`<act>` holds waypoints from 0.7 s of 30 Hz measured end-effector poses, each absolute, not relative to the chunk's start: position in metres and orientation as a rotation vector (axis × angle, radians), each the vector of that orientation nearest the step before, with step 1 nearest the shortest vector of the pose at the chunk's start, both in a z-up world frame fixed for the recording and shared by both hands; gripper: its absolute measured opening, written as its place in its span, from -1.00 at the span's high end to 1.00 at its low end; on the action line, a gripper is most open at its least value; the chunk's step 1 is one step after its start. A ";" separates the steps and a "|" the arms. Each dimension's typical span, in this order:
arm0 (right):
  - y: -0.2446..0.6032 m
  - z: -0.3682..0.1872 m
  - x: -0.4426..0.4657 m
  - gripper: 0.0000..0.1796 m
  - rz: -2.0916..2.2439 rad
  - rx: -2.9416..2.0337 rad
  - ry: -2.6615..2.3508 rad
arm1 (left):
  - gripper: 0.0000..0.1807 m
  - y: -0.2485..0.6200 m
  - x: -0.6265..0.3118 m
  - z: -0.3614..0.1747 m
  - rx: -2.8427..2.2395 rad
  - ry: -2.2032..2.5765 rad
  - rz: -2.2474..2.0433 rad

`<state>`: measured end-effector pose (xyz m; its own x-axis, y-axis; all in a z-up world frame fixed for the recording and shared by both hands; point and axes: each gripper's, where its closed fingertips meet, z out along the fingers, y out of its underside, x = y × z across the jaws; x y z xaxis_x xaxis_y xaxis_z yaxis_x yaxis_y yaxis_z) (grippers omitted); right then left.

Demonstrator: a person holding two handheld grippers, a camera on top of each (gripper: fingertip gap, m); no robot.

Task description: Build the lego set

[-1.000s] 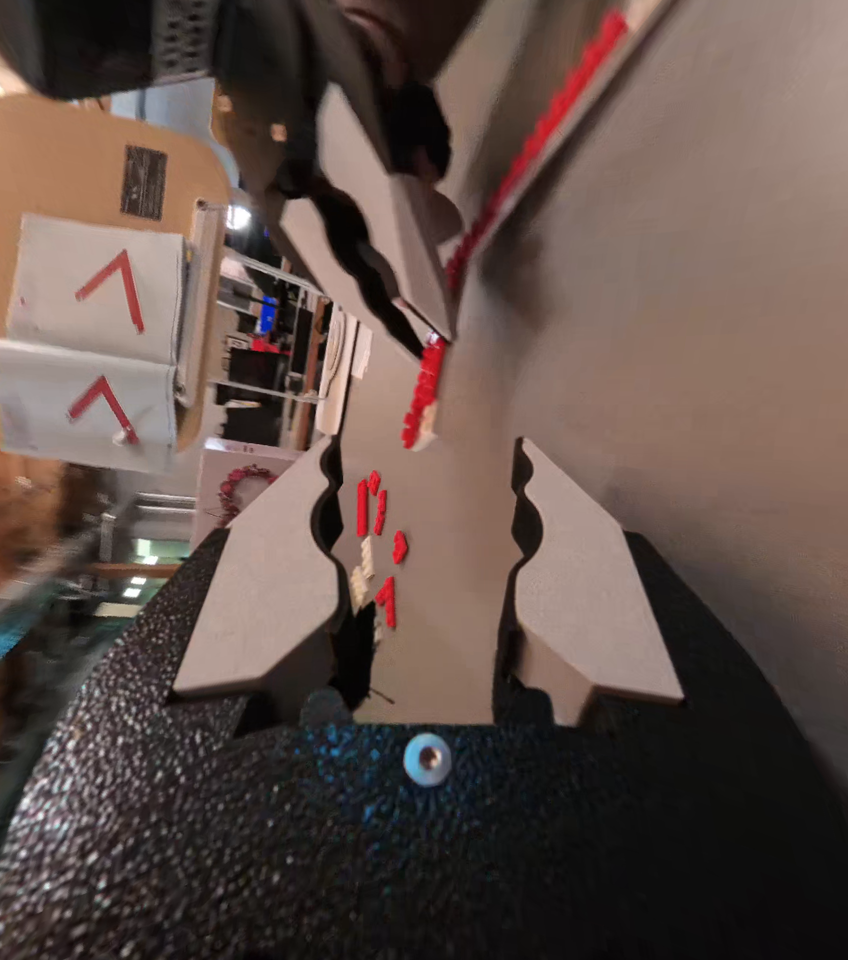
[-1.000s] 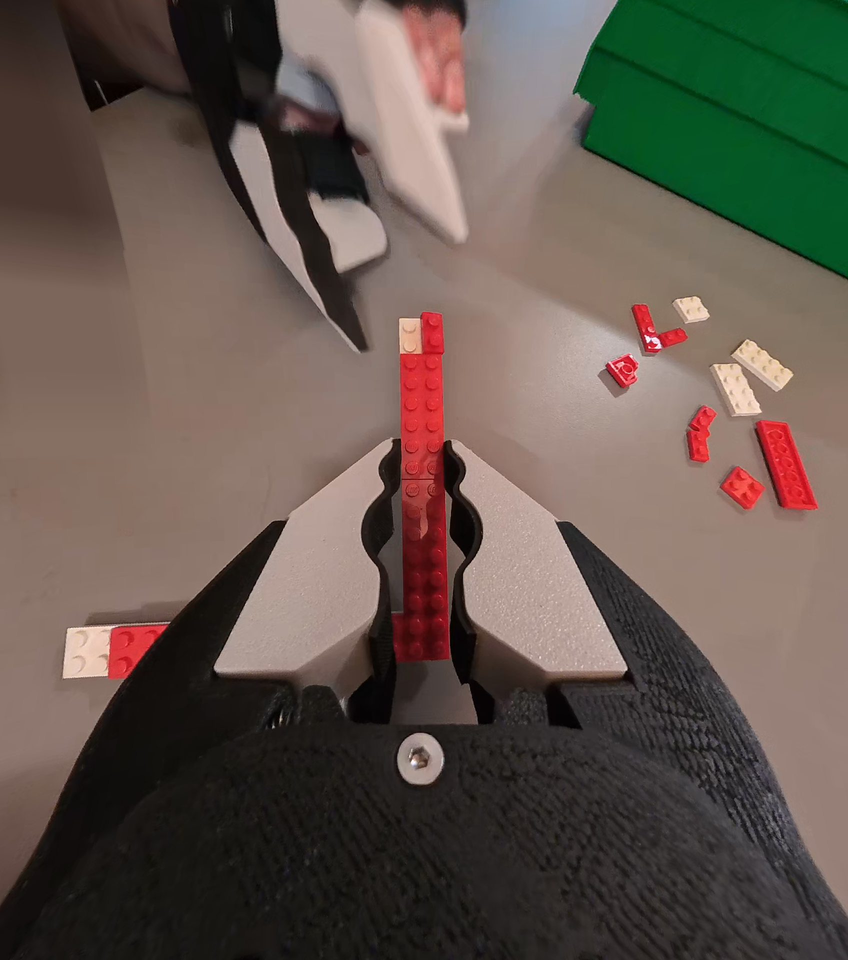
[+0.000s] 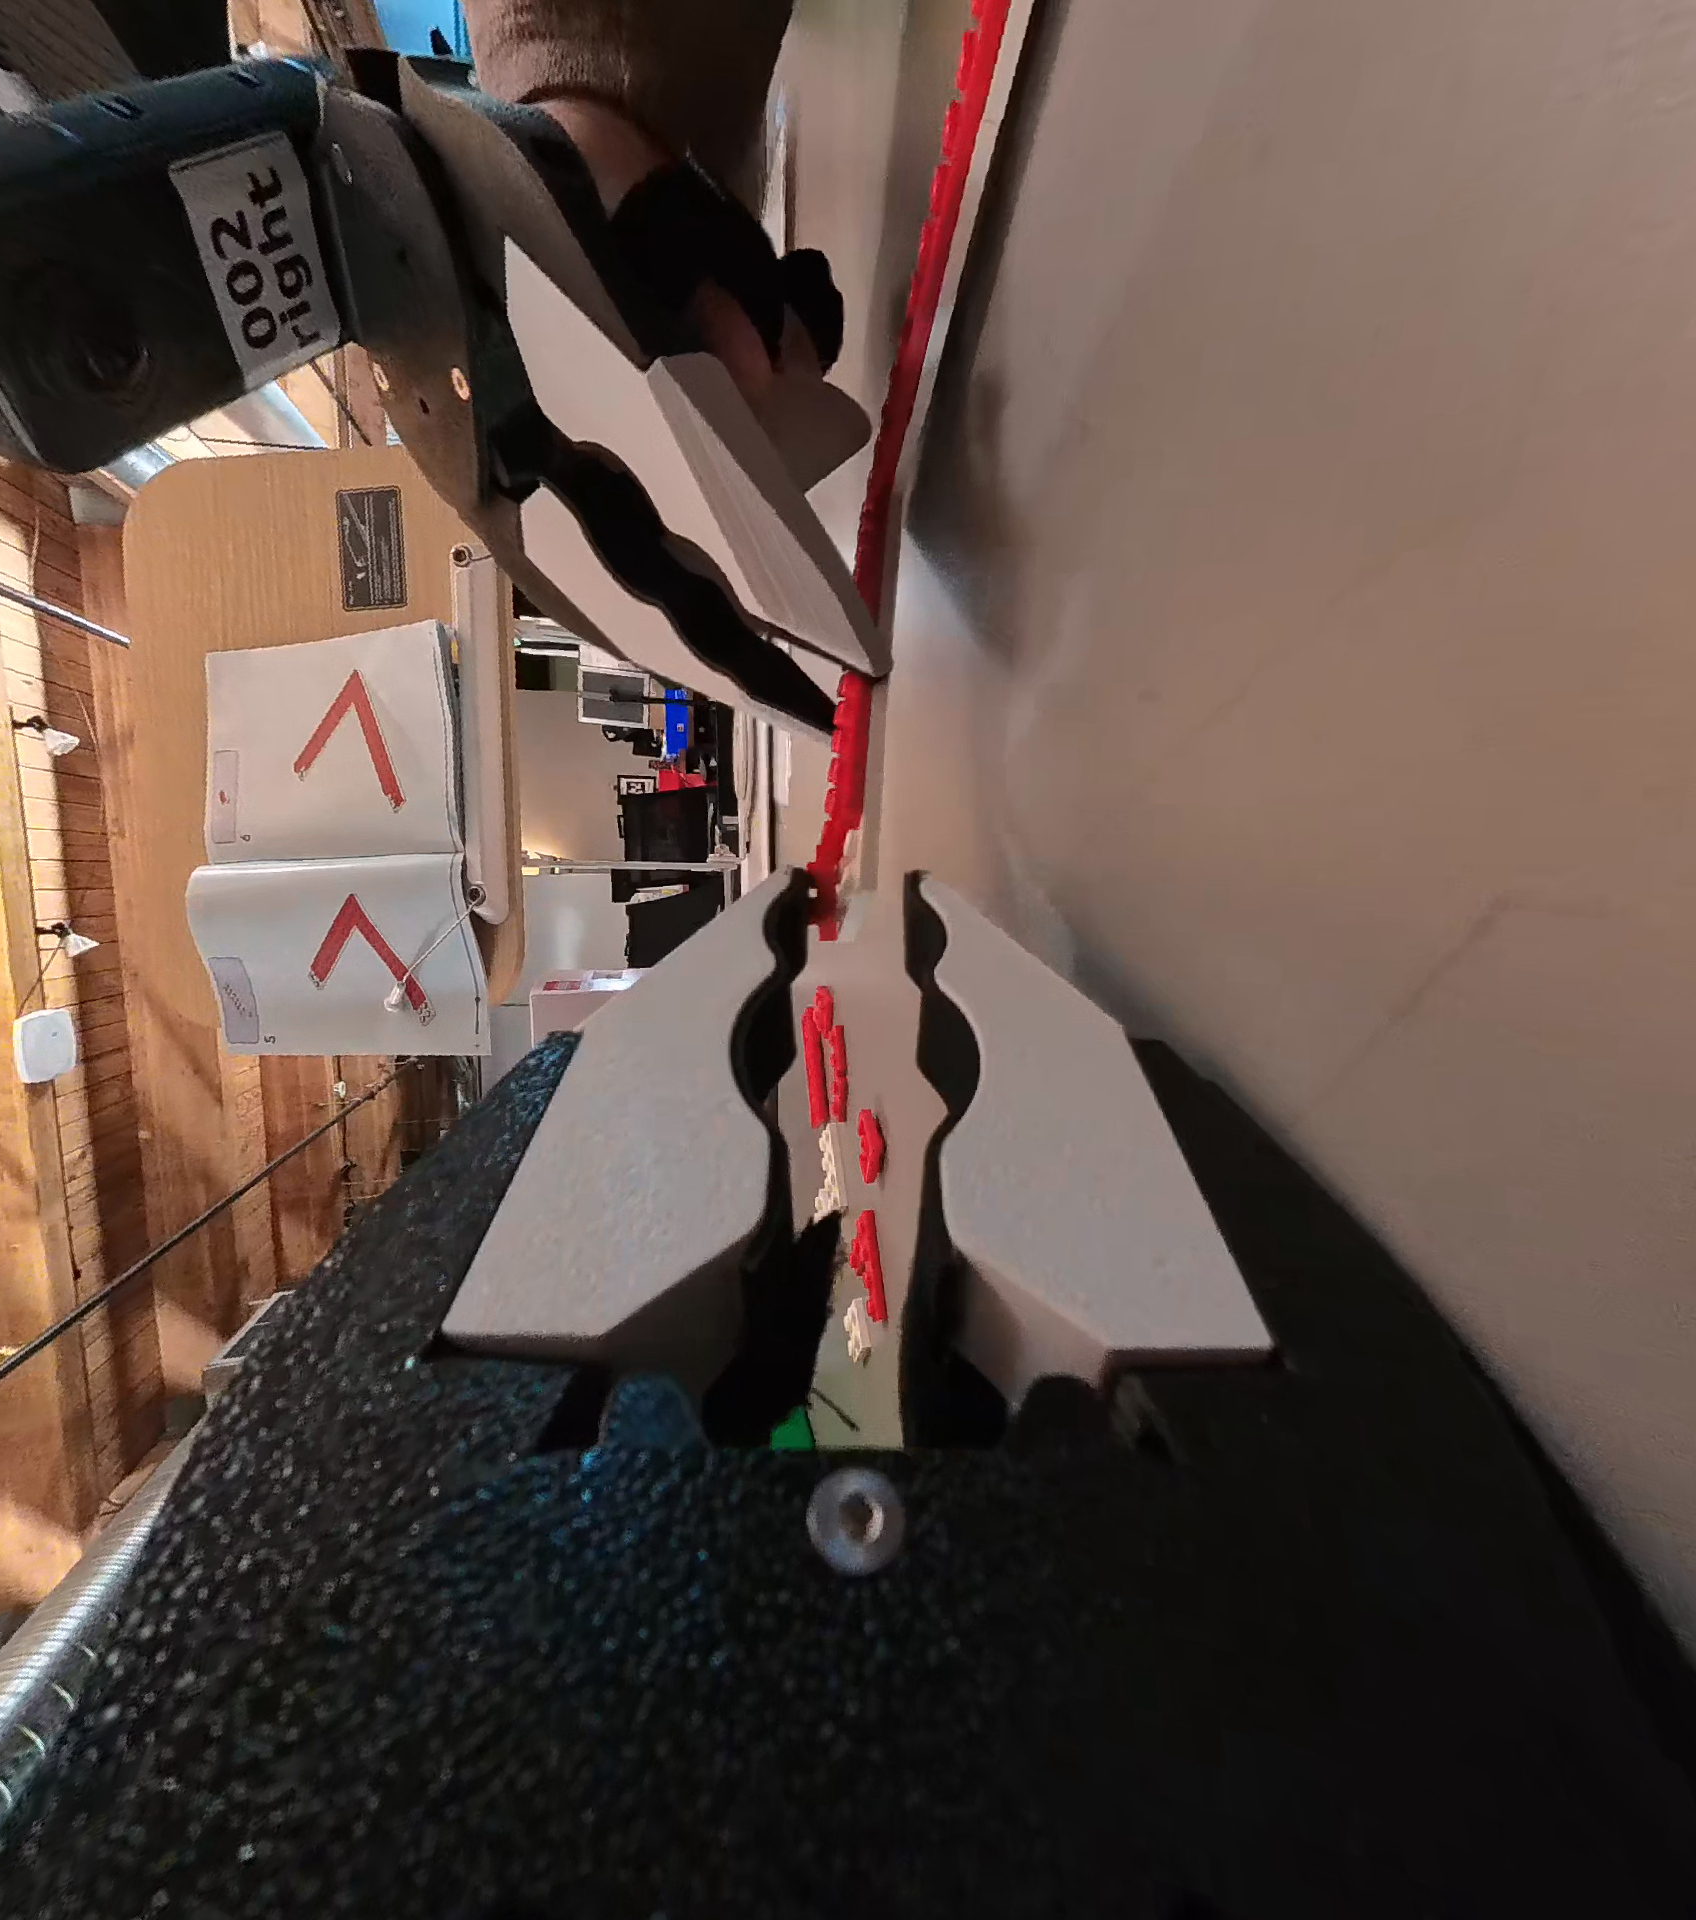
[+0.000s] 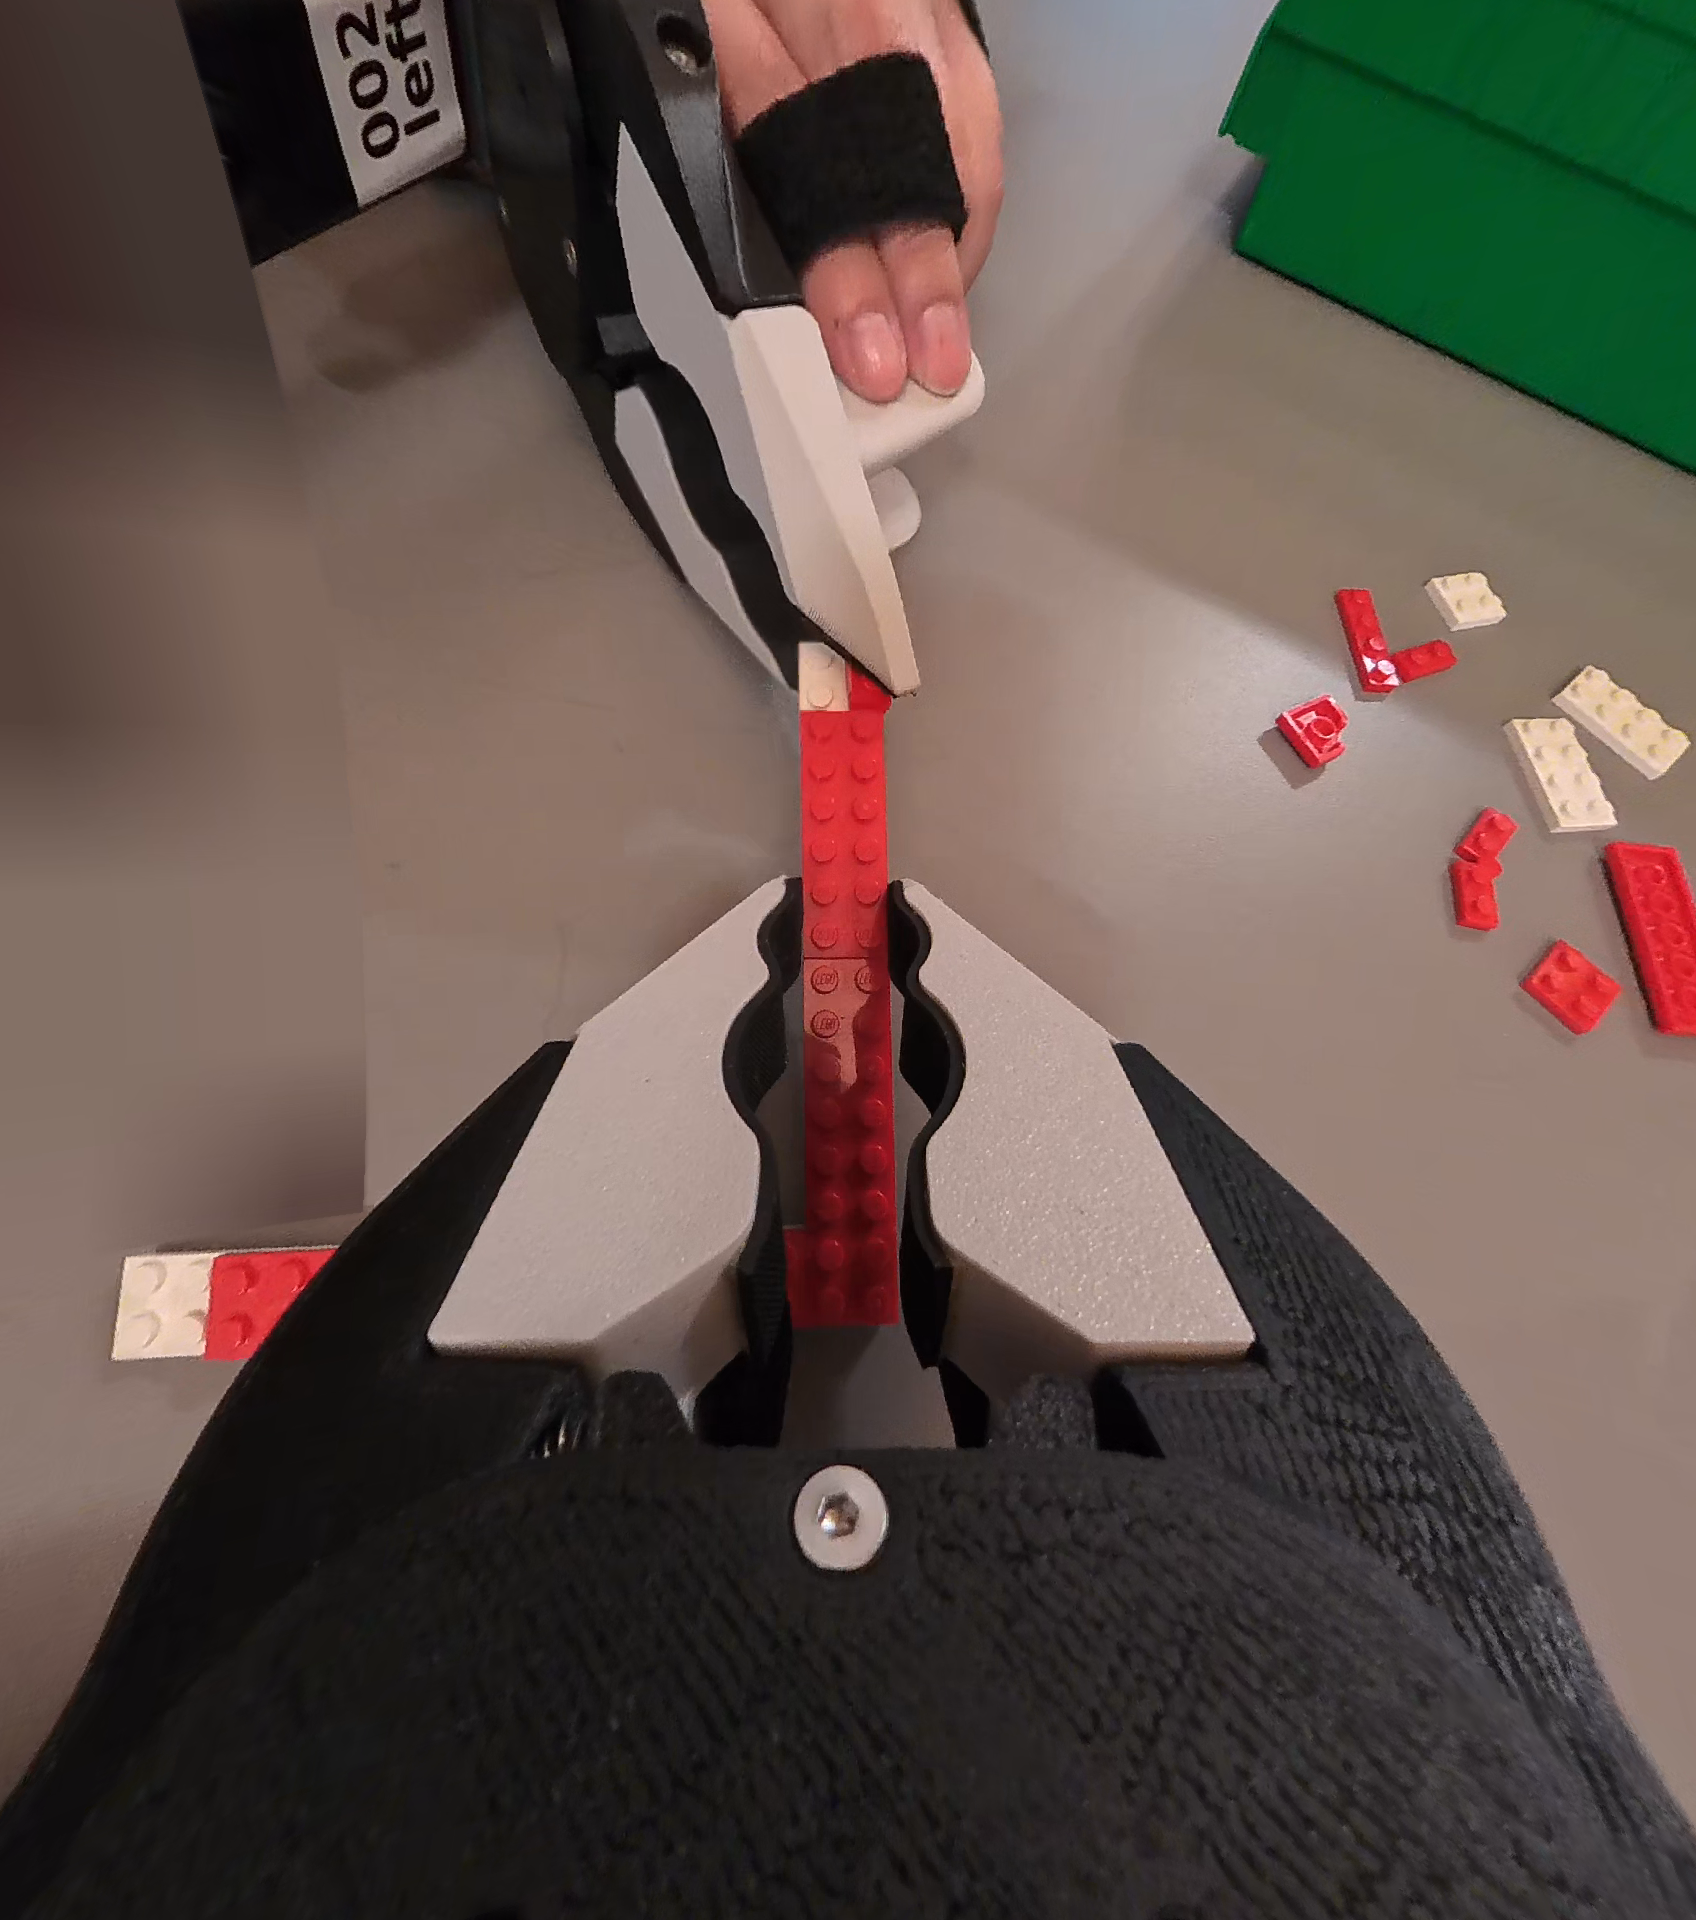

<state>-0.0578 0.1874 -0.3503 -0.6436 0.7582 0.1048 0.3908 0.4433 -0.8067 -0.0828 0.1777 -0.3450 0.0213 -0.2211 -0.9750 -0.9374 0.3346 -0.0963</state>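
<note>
A long red Lego strip (image 4: pixel 844 790) with a small white plate (image 4: pixel 821 675) at its far end lies along the grey table (image 4: pixel 408 831). My right gripper (image 4: pixel 844 894) is shut on its sides around the middle. A second arm of the build, red with a white end (image 4: pixel 163 1304), sticks out to the left from under that gripper. My left gripper (image 3: pixel 859 888) is rolled on its side with its jaws a little apart. Its upper finger (image 4: pixel 813 488) touches the top of the strip's far end (image 3: pixel 828 904). A gap shows beside its other finger (image 3: pixel 1031 1091).
Loose bricks lie to the right: a long red plate (image 4: pixel 1670 935), white plates (image 4: pixel 1561 774) and a red L-shaped piece (image 4: pixel 1374 649). A stack of green sheets (image 4: pixel 1550 260) is at the far right. An open instruction booklet (image 3: pixel 335 842) stands on a wooden holder.
My left gripper has come down to the far end of the red strip and its jaws have narrowed. My right gripper still holds the strip in the same place.
</note>
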 end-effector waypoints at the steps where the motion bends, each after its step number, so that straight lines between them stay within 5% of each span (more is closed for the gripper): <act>1: 0.187 -0.351 -0.058 0.84 1.084 -0.966 -2.246 | 0.85 0.177 -0.083 -0.345 -1.114 1.465 0.793; 21: 0.183 -0.354 -0.053 0.84 1.132 -0.977 -2.280 | 0.94 0.174 -0.076 -0.346 -0.965 1.592 0.895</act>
<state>-0.0531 0.1827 -0.3537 -0.6692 0.7412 0.0519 0.4069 0.4241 -0.8090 -0.0762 0.1744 -0.3461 -0.1528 -0.1497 -0.9768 -0.9124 0.4012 0.0813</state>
